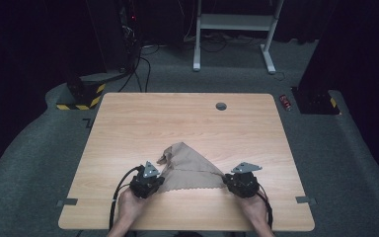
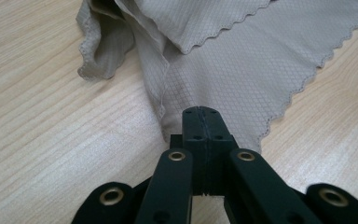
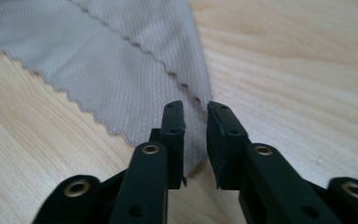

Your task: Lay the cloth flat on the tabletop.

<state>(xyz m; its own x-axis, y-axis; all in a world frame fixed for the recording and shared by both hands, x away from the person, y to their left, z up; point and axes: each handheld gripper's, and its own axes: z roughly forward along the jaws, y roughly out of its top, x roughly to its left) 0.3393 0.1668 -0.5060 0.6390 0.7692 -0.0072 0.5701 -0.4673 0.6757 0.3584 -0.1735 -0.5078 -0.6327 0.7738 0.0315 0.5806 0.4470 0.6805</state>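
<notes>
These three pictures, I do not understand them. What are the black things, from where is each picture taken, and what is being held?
A person sits at a wooden table and holds a black two-jaw tool in each hand. The high view looks down from above: the left tool and the right tool each meet a corner of a beige cloth. The other two pictures come from small cameras riding on the tools. In the left gripper view the jaws are pressed together on a cloth corner. In the right gripper view the jaws stand slightly apart, with the cloth corner between them, so it is not pinched.
</notes>
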